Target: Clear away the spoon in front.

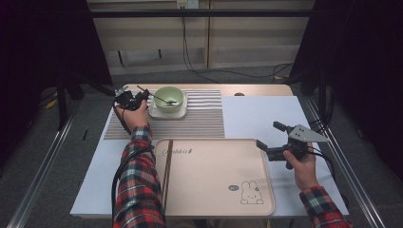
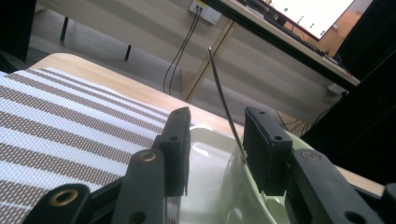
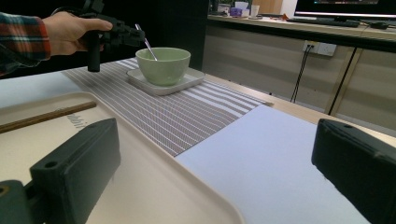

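A pale green bowl [image 1: 168,99] stands on a white square saucer [image 1: 167,113] at the back of the striped placemat [image 1: 199,118]. A metal spoon [image 1: 164,99] leans in it, handle toward the left. My left gripper [image 1: 142,97] is at the bowl's left rim. In the left gripper view the spoon handle [image 2: 226,107] rises between the jaws, close to the right-hand jaw, with a gap to the other, so my left gripper [image 2: 215,135] is open around it. My right gripper [image 1: 269,135] hovers open and empty beside the tray's right edge.
A beige tray [image 1: 214,175] with a rabbit drawing lies at the front, a pair of chopsticks [image 1: 167,171] along its left side. A white mat [image 3: 280,158] covers the table to the right. Cables trail from both grippers.
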`<state>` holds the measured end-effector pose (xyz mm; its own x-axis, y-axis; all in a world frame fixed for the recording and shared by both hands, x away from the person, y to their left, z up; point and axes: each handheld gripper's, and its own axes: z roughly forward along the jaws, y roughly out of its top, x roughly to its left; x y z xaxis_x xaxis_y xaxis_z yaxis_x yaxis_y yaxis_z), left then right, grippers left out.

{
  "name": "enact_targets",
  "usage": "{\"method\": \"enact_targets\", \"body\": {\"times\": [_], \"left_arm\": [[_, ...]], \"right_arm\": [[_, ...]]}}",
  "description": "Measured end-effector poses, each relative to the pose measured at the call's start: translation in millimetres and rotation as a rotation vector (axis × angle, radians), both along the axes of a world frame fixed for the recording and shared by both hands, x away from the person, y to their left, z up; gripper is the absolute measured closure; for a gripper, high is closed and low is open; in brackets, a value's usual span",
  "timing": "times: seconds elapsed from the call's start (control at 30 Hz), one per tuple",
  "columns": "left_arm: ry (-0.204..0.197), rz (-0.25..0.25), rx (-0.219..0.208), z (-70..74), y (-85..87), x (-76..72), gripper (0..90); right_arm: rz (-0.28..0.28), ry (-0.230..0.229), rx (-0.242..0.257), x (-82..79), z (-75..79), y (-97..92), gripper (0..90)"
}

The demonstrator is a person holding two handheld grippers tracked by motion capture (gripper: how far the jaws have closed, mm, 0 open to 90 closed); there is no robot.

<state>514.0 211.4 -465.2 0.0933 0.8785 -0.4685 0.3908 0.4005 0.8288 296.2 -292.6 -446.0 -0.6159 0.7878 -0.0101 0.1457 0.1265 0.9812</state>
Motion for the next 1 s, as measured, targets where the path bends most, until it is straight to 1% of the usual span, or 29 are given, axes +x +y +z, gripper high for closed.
{"method": "enact_targets", "body": {"times": [0.03, 0.07, 0.1, 0.13, 0.23, 0.27, 0.33, 0.37, 0.4, 0.43, 0.5, 0.53, 0.57, 0.6, 0.63, 0.67, 0.7, 0.73, 0.77, 0.83, 0.87, 0.9, 0.93, 1.0], "left_arm": [[-0.001, 0.004, 0.007, -0.5, -0.8, 1.1, 60.4], [0.005, -0.006, 0.007, -0.6, -1.2, 1.7, 60.4], [-0.001, 0.009, -0.001, -1.5, -2.9, 3.3, 60.4], [0.005, 0.006, 0.005, -2.5, -2.4, 3.9, 60.5], [-0.007, 0.021, -0.013, -5.4, -4.0, 6.1, 61.9], [-0.007, 0.018, -0.009, -6.1, -4.1, 7.0, 62.1], [-0.002, 0.024, -0.028, -6.4, -4.9, 7.2, 63.9], [-0.011, 0.016, -0.015, -6.7, -4.4, 8.1, 64.3], [-0.014, 0.018, -0.027, -6.6, -5.3, 8.5, 64.8], [-0.009, 0.019, -0.028, -6.7, -6.0, 8.9, 65.1], [-0.013, 0.017, -0.033, -7.8, -5.6, 9.8, 65.5], [-0.013, 0.016, -0.021, -7.7, -6.6, 10.6, 67.0], [-0.018, 0.013, -0.022, -7.6, -7.1, 10.8, 67.0], [-0.016, 0.011, -0.025, -7.2, -6.9, 10.9, 67.8], [-0.018, 0.020, -0.026, -6.8, -7.8, 11.3, 69.0], [-0.030, 0.020, -0.030, -6.3, -8.4, 11.7, 69.4], [-0.026, 0.006, -0.023, -5.7, -8.1, 11.2, 70.7], [-0.038, 0.010, -0.022, -4.7, -10.6, 12.1, 71.0], [-0.039, -0.003, -0.013, -4.4, -11.1, 12.0, 71.1], [-0.034, -0.002, -0.017, -5.1, -13.3, 11.7, 74.9], [-0.039, -0.002, -0.003, -5.6, -13.3, 11.1, 75.8], [-0.045, 0.000, -0.015, -5.8, -14.3, 10.6, 78.4], [-0.043, -0.006, -0.017, -5.7, -14.5, 9.9, 80.7], [-0.057, 0.002, -0.026, -4.2, -16.2, 8.7, 82.9]], "right_arm": [[-0.002, -0.003, -0.003, 0.3, -0.2, -0.1, 0.8], [-0.003, -0.002, -0.004, 0.3, -0.3, -0.1, 0.8], [-0.002, -0.006, -0.006, 0.7, -0.3, -0.1, 0.8], [0.000, -0.006, -0.005, 0.9, -0.3, 0.0, 0.8], [-0.004, -0.005, -0.002, 1.3, -0.3, -0.1, 0.8], [-0.002, -0.006, 0.000, 1.7, -0.3, -0.1, 0.8], [0.000, -0.001, -0.006, 2.0, -0.8, 0.4, 0.8], [-0.005, -0.001, -0.010, 2.1, -1.0, 0.7, 0.8], [0.002, -0.003, -0.015, 2.4, -1.2, 0.5, 0.8], [-0.004, -0.001, -0.011, 2.4, -1.0, 0.7, 0.8], [-0.005, -0.002, -0.013, 2.6, -1.0, 0.5, 0.8], [-0.002, 0.000, -0.010, 2.7, -1.1, 0.7, 0.8], [-0.004, 0.000, -0.014, 2.7, -1.3, 0.8, 0.8], [-0.002, -0.003, -0.014, 3.1, -1.3, 0.7, 0.8], [-0.003, 0.001, -0.012, 2.6, -0.9, 0.5, 0.8], [-0.004, 0.000, -0.012, 2.5, -0.6, 0.2, 0.8], [-0.003, 0.000, -0.009, 2.7, -0.7, 0.1, 0.8], [-0.002, 0.000, -0.010, 2.6, -0.7, 0.1, 0.8], [-0.002, 0.002, -0.011, 2.3, -0.6, 0.1, 0.8], [-0.003, -0.003, -0.011, 2.4, -0.3, -0.4, 0.8], [-0.004, -0.001, -0.009, 2.3, -0.1, -0.4, 0.8], [-0.006, -0.003, -0.003, 2.4, 0.1, -0.4, 0.8], [-0.004, -0.002, 0.000, 2.3, 0.3, -0.2, 0.8], [0.000, -0.005, -0.003, 2.2, 0.4, -0.1, 0.8]]}}
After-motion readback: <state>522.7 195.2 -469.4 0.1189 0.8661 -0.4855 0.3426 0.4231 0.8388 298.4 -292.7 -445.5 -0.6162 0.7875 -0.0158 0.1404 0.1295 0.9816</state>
